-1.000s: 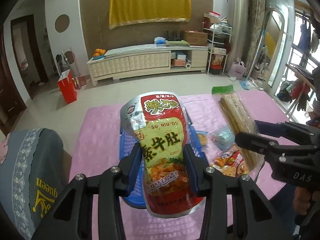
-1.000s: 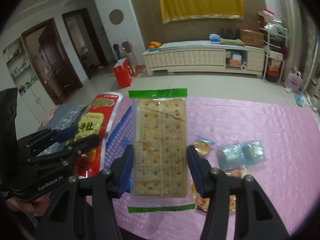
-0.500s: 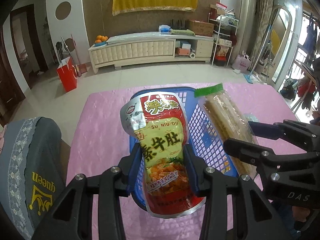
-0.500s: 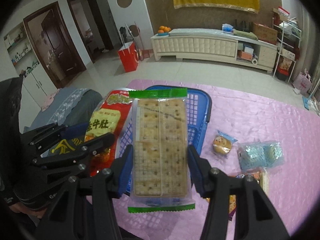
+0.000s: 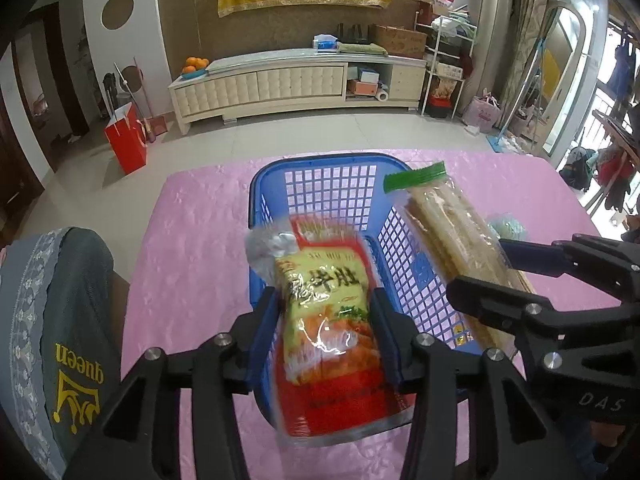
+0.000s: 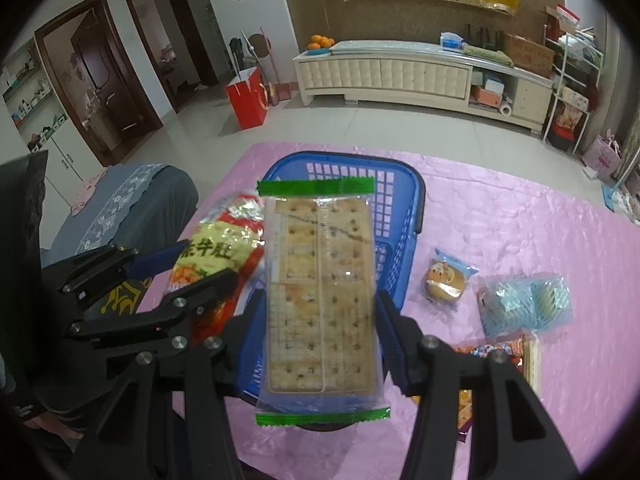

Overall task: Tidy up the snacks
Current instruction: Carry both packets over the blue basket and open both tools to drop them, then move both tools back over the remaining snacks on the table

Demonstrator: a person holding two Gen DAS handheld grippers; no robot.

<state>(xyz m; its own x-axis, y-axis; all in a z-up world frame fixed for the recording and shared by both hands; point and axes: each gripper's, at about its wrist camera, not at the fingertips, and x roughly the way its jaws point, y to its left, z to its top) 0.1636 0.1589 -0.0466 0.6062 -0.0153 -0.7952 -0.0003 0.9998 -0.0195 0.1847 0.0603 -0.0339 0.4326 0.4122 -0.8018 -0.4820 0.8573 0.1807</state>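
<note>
Pouch point(image 5: 326, 320) had tipped forward since half a second ago: earlier it stood upright in the left gripper point(image 5: 326, 332), now it leaned toward the basket point(image 5: 320, 184) and looked motion-blurred, its top over the basket's near wall. Basket also showed more fully in both views than before, with more of its rim and mesh interior in sight.

Left gripper was partly spread, both blue pads pinching the pouch at its middle from either side. Pouch was red and yellow, with a clear sealed top corner.

Right gripper point(image 6: 320, 320) was opened to about the same width, pads pressed on the long edges of the cracker pack point(image 6: 320, 296). Pack was clear with green sealed ends, held flat and lengthwise above the basket; its grip looked the same as earlier. In the left view the pack point(image 5: 452, 240) sat edge-on over the basket's right wall.

Basket was blue, on the pink worktop point(image 6: 520, 220). To its right on the worktop lay a small bun pack point(image 6: 446, 280), a pale blue wafer pack point(image 6: 524, 304) and a colourful packet point(image 6: 500, 352) partly hidden by the right gripper.
</note>
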